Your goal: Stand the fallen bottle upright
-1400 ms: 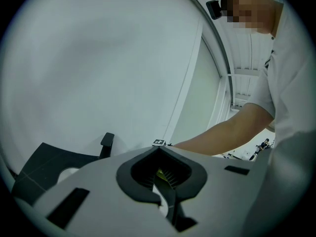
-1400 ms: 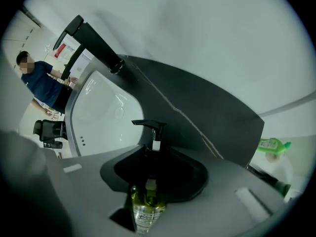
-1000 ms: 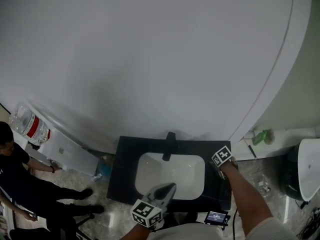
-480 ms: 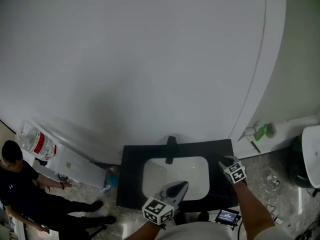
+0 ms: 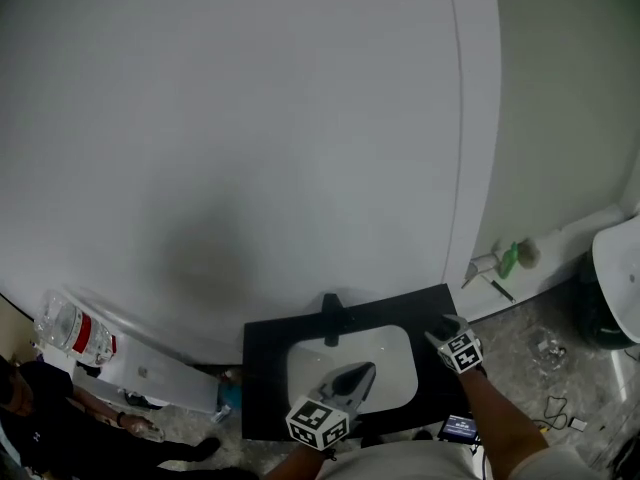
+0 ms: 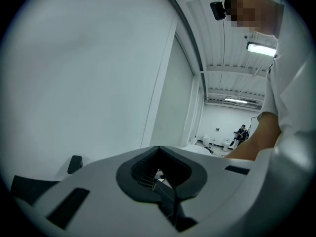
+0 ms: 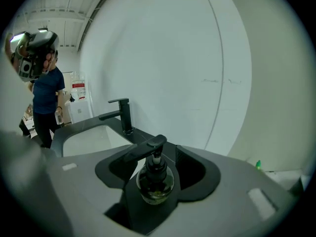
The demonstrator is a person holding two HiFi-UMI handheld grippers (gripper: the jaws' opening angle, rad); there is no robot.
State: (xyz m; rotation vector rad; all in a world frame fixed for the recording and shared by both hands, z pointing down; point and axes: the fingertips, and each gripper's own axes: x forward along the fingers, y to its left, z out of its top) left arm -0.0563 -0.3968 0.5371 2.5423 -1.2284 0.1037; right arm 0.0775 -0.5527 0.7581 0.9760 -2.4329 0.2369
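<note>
A clear round pump bottle with a black pump head stands upright on the black countertop. It sits between the jaws of my right gripper, which are opening, and a gap shows beside the bottle. In the head view my right gripper is at the counter's right end, and the bottle is hidden behind it. My left gripper hovers over the front of the white basin, its fingers together and empty. The left gripper view shows the left gripper with its jaws meeting.
A black faucet stands behind the basin, against a curved white wall. A small screen hangs below the counter's front right. A green bottle lies on the floor at the right. A person and a water jug are at the lower left.
The head view has swung, so the sink sits lower and more central. My right gripper has drawn back slightly at the counter's right end. The left gripper drifted right over the basin's front.
</note>
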